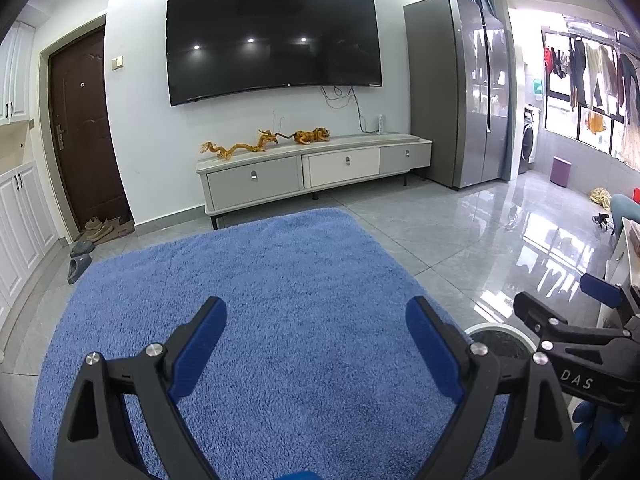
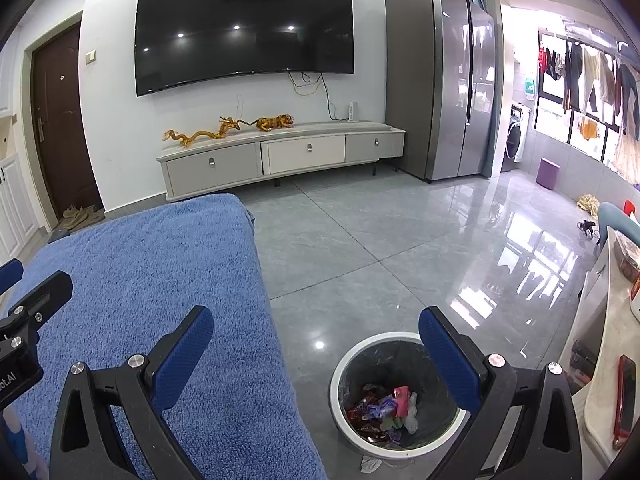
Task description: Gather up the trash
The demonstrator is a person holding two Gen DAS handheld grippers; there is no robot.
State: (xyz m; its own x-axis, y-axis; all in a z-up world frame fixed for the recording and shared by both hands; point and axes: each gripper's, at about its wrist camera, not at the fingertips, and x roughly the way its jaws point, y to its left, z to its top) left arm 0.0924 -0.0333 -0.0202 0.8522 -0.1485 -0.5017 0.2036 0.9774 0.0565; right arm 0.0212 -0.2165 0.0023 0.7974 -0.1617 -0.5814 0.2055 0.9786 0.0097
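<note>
A round trash bin (image 2: pixel 345 364) with a white rim and black liner stands on the grey tile floor, right of a blue rug (image 2: pixel 140 280). Several crumpled wrappers (image 2: pixel 382 410) lie inside it. A small white scrap (image 2: pixel 370 463) lies on the floor in front of the bin. My right gripper (image 2: pixel 316 336) is open and empty, above the rug's right edge and the bin. My left gripper (image 1: pixel 316 324) is open and empty over the rug (image 1: pixel 280 280). The bin's rim (image 1: pixel 496 330) shows at its right, partly behind the right gripper's body (image 1: pixel 576 344).
A TV cabinet (image 2: pixel 280 156) with two golden figurines stands against the far wall under a TV. A grey fridge (image 2: pixel 444 80) is at the right. A white table edge (image 2: pixel 608 400) with a red phone (image 2: pixel 626 396) is at the near right. Slippers (image 1: pixel 78 260) lie by the door.
</note>
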